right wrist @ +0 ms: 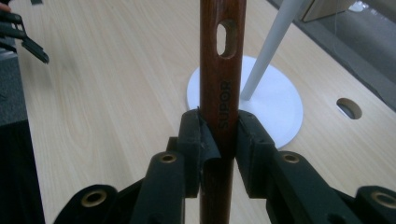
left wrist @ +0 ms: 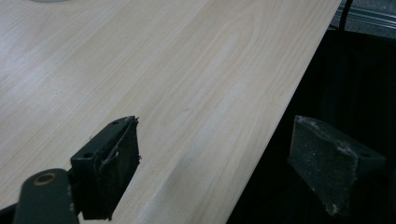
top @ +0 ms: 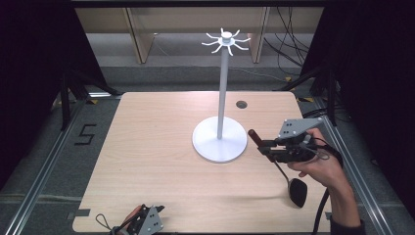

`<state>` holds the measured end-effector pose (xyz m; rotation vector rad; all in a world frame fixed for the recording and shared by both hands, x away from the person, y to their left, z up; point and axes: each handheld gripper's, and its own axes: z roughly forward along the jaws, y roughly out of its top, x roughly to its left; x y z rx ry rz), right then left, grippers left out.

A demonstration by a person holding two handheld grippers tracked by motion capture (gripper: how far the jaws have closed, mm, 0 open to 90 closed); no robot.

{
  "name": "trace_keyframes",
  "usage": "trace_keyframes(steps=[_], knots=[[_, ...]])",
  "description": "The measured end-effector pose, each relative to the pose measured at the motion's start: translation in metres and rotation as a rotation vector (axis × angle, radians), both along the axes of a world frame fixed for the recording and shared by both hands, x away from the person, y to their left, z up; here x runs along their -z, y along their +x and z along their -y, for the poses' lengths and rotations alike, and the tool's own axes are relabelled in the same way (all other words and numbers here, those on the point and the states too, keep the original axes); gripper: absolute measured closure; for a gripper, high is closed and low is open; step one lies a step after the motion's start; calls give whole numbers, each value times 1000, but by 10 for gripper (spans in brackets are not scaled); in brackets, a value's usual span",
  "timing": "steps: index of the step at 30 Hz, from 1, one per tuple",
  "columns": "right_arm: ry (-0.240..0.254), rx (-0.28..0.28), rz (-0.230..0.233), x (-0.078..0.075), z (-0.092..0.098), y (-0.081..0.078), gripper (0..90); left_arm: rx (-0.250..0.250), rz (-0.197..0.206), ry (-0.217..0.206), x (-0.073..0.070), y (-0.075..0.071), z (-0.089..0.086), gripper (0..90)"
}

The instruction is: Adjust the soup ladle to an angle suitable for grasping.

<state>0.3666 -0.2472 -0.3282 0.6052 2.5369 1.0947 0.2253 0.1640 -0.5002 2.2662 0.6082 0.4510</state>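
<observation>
Ladle (top: pixel 291 182), wooden-handled, was clamped by the right gripper (right wrist: pixel 219 140) near the table's (top: pixel 147 147) right edge, hanging-hole end raised toward the hook stand (top: pixel 220 139), presumably for hanging; left gripper (left wrist: pixel 210 163) was held unclenched, empty, at the near edge.

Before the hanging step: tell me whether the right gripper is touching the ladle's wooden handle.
Touching. In the right gripper view, the right gripper has both pads pressed against the ladle's wooden handle, no gap either side.
</observation>
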Motion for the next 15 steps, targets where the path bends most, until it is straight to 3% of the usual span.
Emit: trace_keyframes(steps=[11,12,13,15], knots=[[120,-8,34,-14,20,-3,739,4,-3,-1,1,0,0,153],[139,-13,71,-16,24,-2,739,4,-3,-1,0,0,0,152],[161,7,40,-16,24,-4,739,7,-6,2,0,0,0,153],[180,7,44,-19,26,-5,739,3,-9,0,1,0,0,153]])
